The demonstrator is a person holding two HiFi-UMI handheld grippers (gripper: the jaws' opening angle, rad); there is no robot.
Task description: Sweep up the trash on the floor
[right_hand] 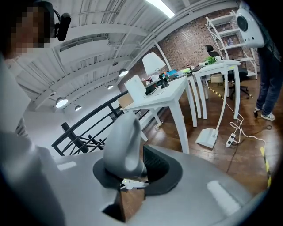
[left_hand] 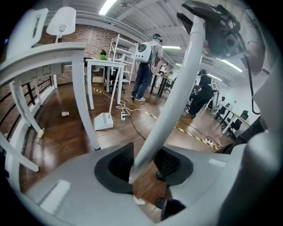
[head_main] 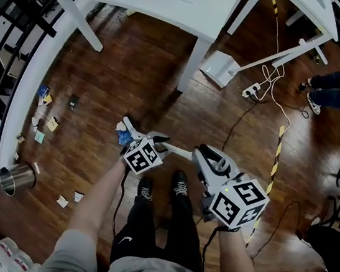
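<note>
Around the one metal bin [head_main: 16,178], about ten scraps of trash [head_main: 52,124] dot the floor [head_main: 121,81], most above it and two to its right. Far up and right of the bin stand two white benches [head_main: 176,1], one white dustpan [head_main: 220,68] and one power strip [head_main: 251,90]. Right of the bin are two black shoes [head_main: 145,188] and two grippers, the left gripper [head_main: 156,142] and the right gripper [head_main: 202,155], with one white pole [head_main: 177,152] and one grey handle [right_hand: 121,145].

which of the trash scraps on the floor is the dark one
The blackish scrap, just right of the blue scrap in the head view; the rest are white, yellowish or blue.
</note>
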